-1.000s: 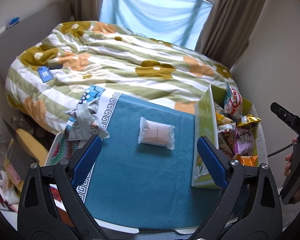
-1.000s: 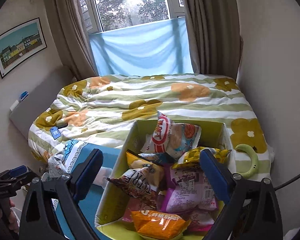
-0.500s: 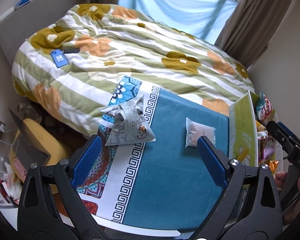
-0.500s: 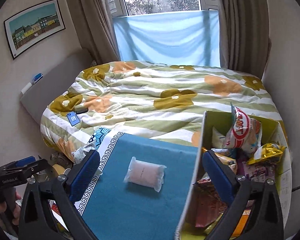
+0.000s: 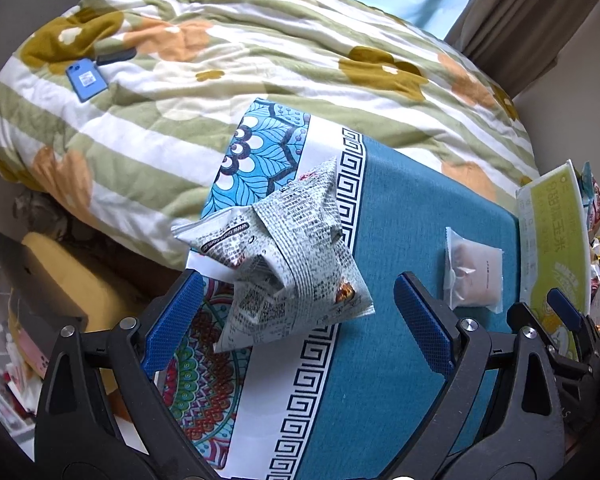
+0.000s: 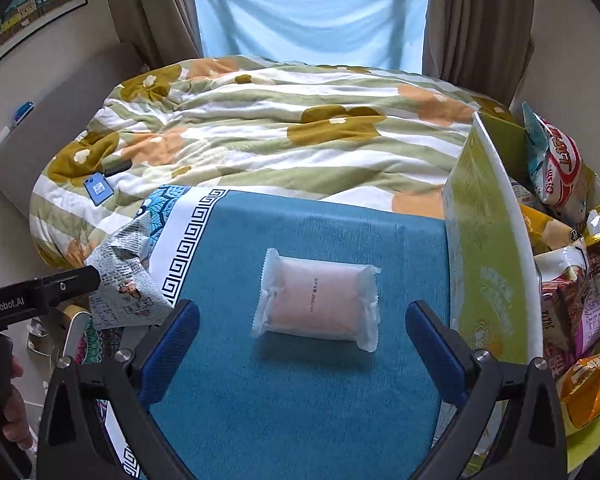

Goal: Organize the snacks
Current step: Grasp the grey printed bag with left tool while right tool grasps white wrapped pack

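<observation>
Both views have swung left off the box [image 6: 488, 240]: the left gripper [image 5: 296, 320], wide open and empty, now frames the newsprint bag [image 5: 288, 264], the right gripper [image 6: 304, 340], likewise, the pale packet [image 6: 320, 300], probably the next picks.

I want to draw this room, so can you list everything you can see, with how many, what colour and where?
Snack bag with newspaper print: 1, grey-white, on the cloth's left edge.
Wrapped bun: 1, pale pink in clear wrap, middle of the cloth.
Cloth: 1, blue with patterned border, over the near surface.
Snack box: 1, yellow-green, right of the cloth, holding several colourful snack bags.
Duvet: 1, green-white stripes with orange and mustard flowers, on the bed.
Phone: 1, blue, on the duvet's left side.
Curtains: 2, brown, beside the window.
Picture: 1, framed, left wall.
Left hand-held gripper: 1, black with blue pads, open, at the newspaper-print bag.
Right hand-held gripper: 1, same colours, open, before the bun.
</observation>
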